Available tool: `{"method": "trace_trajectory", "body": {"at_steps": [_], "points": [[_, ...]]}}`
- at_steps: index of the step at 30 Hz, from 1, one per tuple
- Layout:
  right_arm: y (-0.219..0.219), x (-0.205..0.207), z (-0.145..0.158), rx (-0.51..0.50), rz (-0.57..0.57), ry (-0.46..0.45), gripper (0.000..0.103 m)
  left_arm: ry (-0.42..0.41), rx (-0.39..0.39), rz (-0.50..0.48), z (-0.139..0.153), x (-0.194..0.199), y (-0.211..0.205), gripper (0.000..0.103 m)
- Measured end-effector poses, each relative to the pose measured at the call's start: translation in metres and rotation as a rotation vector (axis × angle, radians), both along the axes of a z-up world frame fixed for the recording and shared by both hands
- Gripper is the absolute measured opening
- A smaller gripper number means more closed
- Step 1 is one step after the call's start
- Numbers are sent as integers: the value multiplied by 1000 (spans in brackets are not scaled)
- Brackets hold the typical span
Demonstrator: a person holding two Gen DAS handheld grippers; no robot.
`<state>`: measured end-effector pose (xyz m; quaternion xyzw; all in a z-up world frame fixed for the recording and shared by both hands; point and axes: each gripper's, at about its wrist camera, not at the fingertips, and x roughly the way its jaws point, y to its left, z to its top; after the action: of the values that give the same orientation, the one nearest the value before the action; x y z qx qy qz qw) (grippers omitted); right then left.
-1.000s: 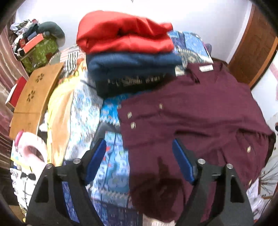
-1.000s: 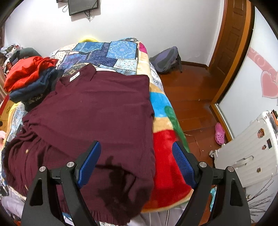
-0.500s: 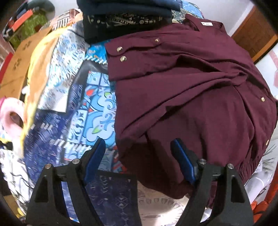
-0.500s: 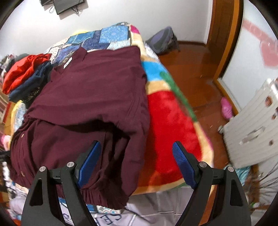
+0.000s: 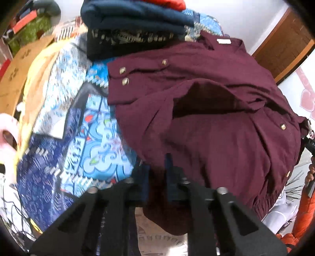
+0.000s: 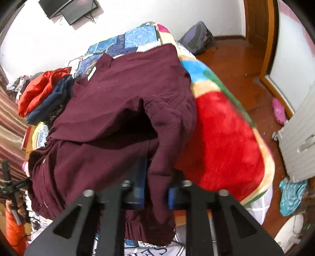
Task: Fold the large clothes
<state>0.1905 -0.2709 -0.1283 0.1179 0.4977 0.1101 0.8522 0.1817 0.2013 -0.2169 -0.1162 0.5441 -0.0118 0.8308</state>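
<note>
Large maroon button-up shirt (image 5: 226, 122) lies spread across the bed, collar and white neck label toward the far wall, hem hanging over the near edge; small metallic buttons show along the cuff and placket on my left view. The cloth is bunched near the hem, with a raised fold that leaves a dark pocket in the middle. My left gripper (image 5: 157, 177) is closing, its blue pads drawn in with a pinch of the maroon hem cloth between them, at the shirt's near left corner. My right gripper (image 6: 155, 189) has its jaws nearly together and clamps a hanging fold of the same shirt (image 6: 122, 110) at the near right corner; blue pads visible either side of the cloth. The shirt rests on a patchwork blanket in blue, white and bright colours (image 5: 94, 137), which turns to a plush red panel (image 6: 222, 145) on the right side of the bed. Just beyond the shirt's left shoulder, touching it, stands a stack of folded clothes (image 5: 135, 25): dark patterned piece at the bottom, navy above, red on top. On the right view, wooden floor (image 6: 238, 67) past the bed, a grey backpack (image 6: 198, 37) against the white wall, a pink sandal (image 6: 278, 110) near a white ribbed suitcase (image 6: 299, 149). Dark screen (image 6: 70, 7) mounted high on the wall. Orange sleeve (image 6: 13, 226) at the lower left edge.
</note>
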Motion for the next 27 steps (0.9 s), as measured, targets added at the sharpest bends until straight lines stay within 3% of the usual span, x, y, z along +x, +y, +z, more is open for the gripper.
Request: {"method": "trace_trajectory", "body": {"at_steps": [9,16,21,27], "points": [[11,32,47,12,4,-132,7,-134,6,31,44,23,9,6],[29,79,65,-17,25,-182,6,-200,2,74,65,68,26,5],[33,127,61,-46,6,-174,6,-189,13,120,54,113,44,5],[31,187,26,-75,-47,-73,6,-91,-8,187,6,166,71,6]]}}
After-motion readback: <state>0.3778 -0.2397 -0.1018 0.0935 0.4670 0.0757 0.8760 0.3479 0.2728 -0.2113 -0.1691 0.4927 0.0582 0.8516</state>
